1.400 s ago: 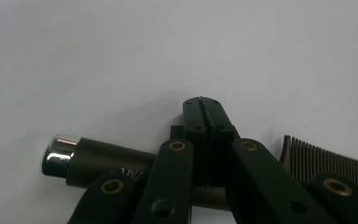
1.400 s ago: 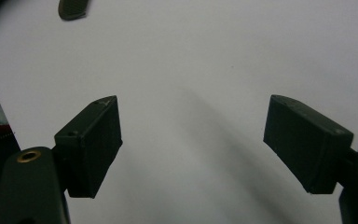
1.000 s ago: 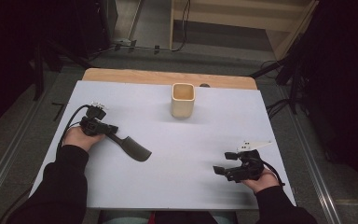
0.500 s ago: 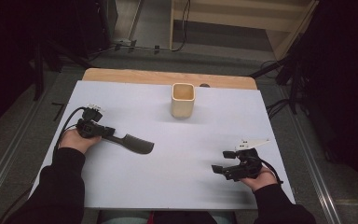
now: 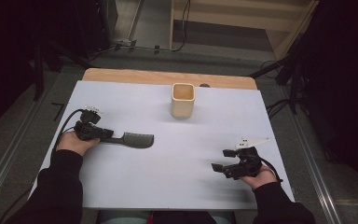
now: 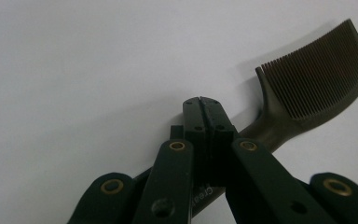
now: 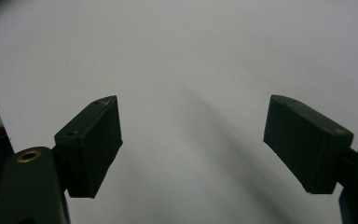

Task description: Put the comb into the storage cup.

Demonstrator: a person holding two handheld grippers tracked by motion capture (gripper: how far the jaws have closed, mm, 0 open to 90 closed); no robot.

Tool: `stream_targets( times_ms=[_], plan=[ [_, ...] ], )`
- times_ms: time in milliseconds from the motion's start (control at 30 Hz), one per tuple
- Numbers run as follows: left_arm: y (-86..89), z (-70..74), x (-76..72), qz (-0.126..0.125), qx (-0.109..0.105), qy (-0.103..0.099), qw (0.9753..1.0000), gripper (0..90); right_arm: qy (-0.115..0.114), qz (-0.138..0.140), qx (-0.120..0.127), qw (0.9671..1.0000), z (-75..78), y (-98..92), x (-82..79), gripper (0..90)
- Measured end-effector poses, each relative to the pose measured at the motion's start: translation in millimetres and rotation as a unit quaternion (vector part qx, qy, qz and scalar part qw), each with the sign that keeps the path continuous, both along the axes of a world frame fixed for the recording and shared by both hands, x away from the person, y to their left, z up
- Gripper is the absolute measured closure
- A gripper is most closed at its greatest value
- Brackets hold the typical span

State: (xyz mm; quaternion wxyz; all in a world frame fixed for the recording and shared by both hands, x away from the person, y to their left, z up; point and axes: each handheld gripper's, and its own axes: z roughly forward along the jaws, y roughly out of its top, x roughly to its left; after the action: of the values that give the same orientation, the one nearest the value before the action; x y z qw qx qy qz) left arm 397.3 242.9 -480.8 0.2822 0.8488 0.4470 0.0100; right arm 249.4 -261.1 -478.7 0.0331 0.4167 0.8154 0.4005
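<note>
The left gripper (image 6: 200,105) has its jaws clamped together on the handle of a dark comb (image 6: 317,70); the toothed head juts out past them, over the white table (image 5: 191,154), to the near left of the beige cup (image 5: 183,100). The right gripper (image 7: 191,144), spread wide, holds nothing, near right of that cup.

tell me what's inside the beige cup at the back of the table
From the high view, the cup shows its open top and pale inner walls, with nothing sticking out above the rim. Its bottom is hidden by the near wall. The comb is apart from it, in the left gripper.
</note>
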Motion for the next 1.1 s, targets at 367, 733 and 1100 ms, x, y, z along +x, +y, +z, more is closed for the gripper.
stream_targets(
  times_ms=[367, 733, 1100],
  plan=[
    [-1.8, 0.6, -6.4, -0.007, 0.003, 0.005, 1.0000, 90.0, 0.000, 0.000, 0.000, 1.0000, 0.0, -0.1, 0.5, 17.2],
    [-0.8, 0.9, -13.7, -0.006, 0.002, 0.013, 0.9999, 89.9, 0.000, 0.000, -0.001, 1.0000, -0.1, -0.4, 0.6, 17.2],
    [-5.8, 1.3, -24.1, -0.015, 0.005, 0.019, 0.9997, 89.8, 0.000, 0.000, -0.001, 1.0000, 0.0, -0.5, 0.4, 17.2]
  ],
)
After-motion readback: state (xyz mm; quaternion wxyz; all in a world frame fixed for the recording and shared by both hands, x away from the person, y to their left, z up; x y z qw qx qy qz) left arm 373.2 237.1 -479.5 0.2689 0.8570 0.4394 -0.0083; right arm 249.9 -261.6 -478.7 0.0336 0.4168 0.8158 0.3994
